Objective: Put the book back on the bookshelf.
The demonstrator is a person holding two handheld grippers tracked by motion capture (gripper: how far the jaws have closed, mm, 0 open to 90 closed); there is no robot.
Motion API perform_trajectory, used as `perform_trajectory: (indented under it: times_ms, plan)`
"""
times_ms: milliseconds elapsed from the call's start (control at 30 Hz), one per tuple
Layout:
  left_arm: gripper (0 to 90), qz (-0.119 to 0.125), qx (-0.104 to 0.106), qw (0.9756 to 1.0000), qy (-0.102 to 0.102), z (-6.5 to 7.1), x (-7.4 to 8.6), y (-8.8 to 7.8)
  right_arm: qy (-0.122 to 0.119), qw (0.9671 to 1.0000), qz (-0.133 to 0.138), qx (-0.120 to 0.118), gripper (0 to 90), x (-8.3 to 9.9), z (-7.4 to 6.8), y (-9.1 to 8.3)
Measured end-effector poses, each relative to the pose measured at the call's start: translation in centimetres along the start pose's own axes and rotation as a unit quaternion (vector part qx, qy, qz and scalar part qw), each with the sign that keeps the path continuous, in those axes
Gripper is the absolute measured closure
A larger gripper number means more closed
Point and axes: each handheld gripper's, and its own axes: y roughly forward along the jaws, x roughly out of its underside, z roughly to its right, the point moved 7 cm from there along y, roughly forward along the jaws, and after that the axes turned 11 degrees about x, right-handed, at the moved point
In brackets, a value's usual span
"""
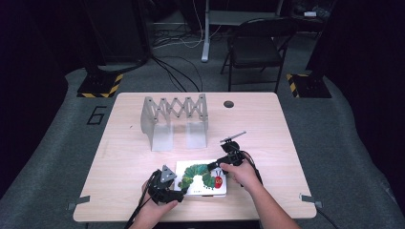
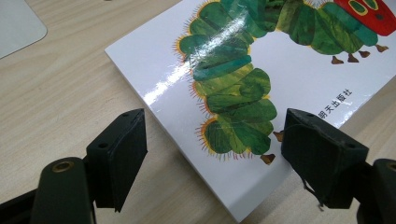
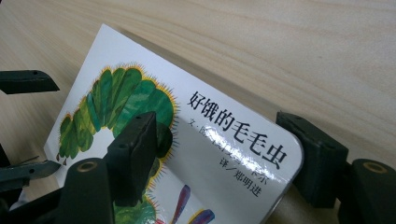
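A picture book (image 1: 203,177) with a white cover and a green caterpillar lies flat on the wooden desk (image 1: 124,157), near the front edge and a little right of the middle.

The left gripper (image 1: 177,191) is at the near left corner of the book. In the left gripper view its two black fingers (image 2: 122,149) stand apart, one on the bare desk side and one over the near edge of the cover, with the corner of the book (image 2: 224,140) between them. The fingers do not press on the book.

The right gripper (image 1: 216,164) is at the far right part of the book. In the right gripper view the book (image 3: 201,154) is between its fingers: one finger (image 3: 137,149) lies on top of the cover over the caterpillar, the other is beside the rounded corner, at the edge. It is not possible to tell if they really clamp the book.

Farther away on the desk, left of the middle, stands a grey folding rack (image 1: 174,117) with a crossed lattice. A small round hole (image 1: 229,104) is at the far edge of the desk.
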Motion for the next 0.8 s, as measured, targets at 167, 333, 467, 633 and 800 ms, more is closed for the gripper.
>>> perform_trajectory:
  times_ms: [167,333,467,633,800]
  plan:
    - [21.8,0.003,-0.006,1.0,0.005,0.1,0.0,0.0,-0.004,1.0,0.0,0.005,30.7,0.1,0.0,-0.1]
    - [21.8,0.007,-0.005,0.9999,0.005,0.1,0.0,0.0,-0.007,0.9999,0.002,0.009,31.0,0.0,-0.2,-0.4]
    - [21.8,0.005,0.002,1.0,0.001,0.1,0.1,0.0,-0.013,0.9998,0.005,0.013,31.4,0.0,-0.3,-0.7]
    - [21.8,0.012,0.007,0.9999,-0.002,0.1,0.0,0.1,-0.017,0.9997,0.011,0.015,32.4,0.1,-0.6,-1.2]
    - [20.5,0.005,0.013,0.9998,-0.012,0.0,0.1,0.0,-0.021,0.9995,0.018,0.016,32.5,0.0,-0.9,-1.8]
